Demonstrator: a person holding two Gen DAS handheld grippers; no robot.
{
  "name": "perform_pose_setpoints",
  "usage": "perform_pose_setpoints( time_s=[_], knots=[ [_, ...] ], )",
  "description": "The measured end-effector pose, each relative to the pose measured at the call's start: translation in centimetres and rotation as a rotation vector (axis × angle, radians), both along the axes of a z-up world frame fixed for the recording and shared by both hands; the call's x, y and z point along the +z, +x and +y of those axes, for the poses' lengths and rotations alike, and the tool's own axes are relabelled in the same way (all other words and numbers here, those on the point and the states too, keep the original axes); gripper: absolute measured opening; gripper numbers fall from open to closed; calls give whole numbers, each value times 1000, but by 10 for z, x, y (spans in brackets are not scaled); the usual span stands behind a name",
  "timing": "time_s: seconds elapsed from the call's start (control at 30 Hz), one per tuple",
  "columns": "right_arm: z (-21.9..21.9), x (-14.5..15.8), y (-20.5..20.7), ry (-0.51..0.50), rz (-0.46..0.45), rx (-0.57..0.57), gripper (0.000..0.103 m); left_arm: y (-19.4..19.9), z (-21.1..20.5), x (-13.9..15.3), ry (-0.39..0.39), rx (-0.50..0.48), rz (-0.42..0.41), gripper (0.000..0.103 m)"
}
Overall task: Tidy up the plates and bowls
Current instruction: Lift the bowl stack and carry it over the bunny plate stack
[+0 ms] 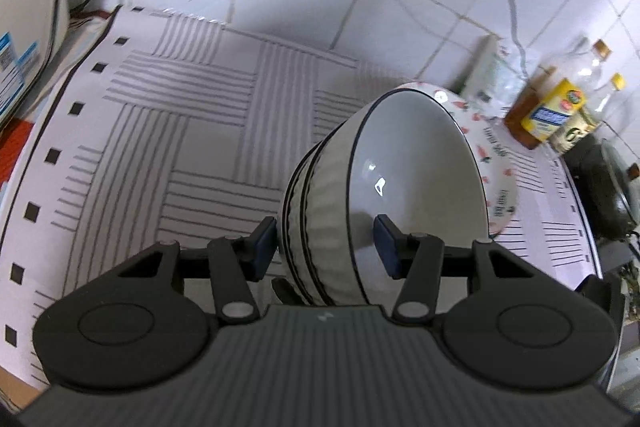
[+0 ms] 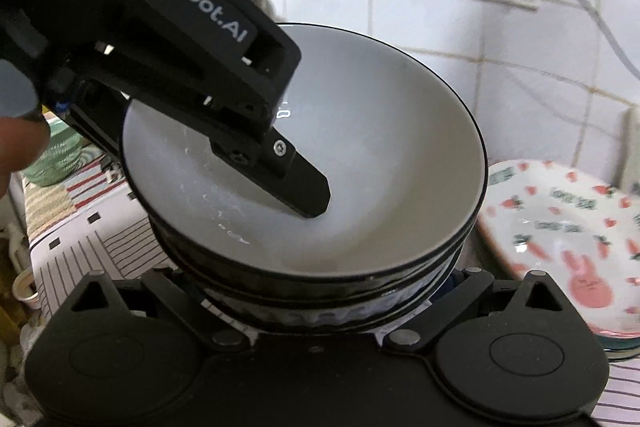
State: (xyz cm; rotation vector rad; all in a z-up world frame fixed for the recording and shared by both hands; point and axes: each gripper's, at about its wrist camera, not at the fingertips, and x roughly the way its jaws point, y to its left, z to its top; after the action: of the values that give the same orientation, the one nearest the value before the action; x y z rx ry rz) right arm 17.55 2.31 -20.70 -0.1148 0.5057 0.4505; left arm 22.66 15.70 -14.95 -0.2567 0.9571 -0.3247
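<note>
A stack of white ribbed bowls with black rims stands on the striped mat. My left gripper straddles the stack's rim, one finger inside the top bowl and one outside, with a visible gap at both pads. In the right wrist view that inner finger reaches into the top bowl. My right gripper sits around the lower part of the stack; its fingertips are hidden by the bowls. A plate with carrot and rabbit prints lies just right of the stack.
The white mat with grey stripes covers the counter before a tiled wall. Oil and sauce bottles and a dark pan stand at the right. A white appliance is at the left. A green bowl sits far left.
</note>
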Motion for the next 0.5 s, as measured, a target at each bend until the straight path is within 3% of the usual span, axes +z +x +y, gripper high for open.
perform_pose_setpoints(
  time_s=[0.3, 0.5],
  knots=[
    [-32, 27, -6, -12, -64, -77, 101, 10, -43, 31, -10, -90, -53, 51],
    [-58, 33, -1, -39, -89, -136, 101, 29, -72, 37, -16, -142, -65, 52]
  ],
)
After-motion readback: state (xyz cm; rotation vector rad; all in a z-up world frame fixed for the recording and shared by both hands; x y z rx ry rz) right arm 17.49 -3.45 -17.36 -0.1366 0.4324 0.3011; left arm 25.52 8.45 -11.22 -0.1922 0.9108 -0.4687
